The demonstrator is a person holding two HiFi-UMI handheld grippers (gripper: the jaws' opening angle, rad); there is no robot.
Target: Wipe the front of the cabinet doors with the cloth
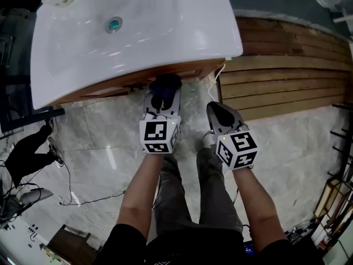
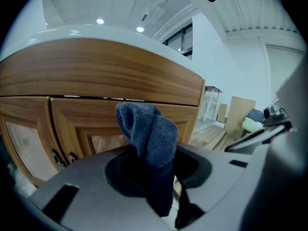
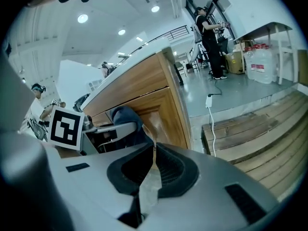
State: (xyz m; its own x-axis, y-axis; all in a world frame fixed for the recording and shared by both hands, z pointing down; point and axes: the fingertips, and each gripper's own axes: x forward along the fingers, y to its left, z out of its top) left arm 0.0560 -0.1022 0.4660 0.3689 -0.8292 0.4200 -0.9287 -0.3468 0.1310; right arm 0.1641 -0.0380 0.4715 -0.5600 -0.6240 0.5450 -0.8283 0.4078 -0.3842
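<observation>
Left claw [image 2: 153,165]: closed on the cloth [image 2: 149,134], held near the cabinet doors [image 2: 86,121].
Right claw [image 3: 153,165]: closed, nothing gripped.
Progress: no wiped patch is seen; wiping is judged mostly outstanding.

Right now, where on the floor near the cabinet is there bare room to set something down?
The marble floor is bare left of the left tool, below the cabinet front. It is bare again right of the right tool, up to the wooden planks. It is crowded at far left, with cables and dark gear.
</observation>
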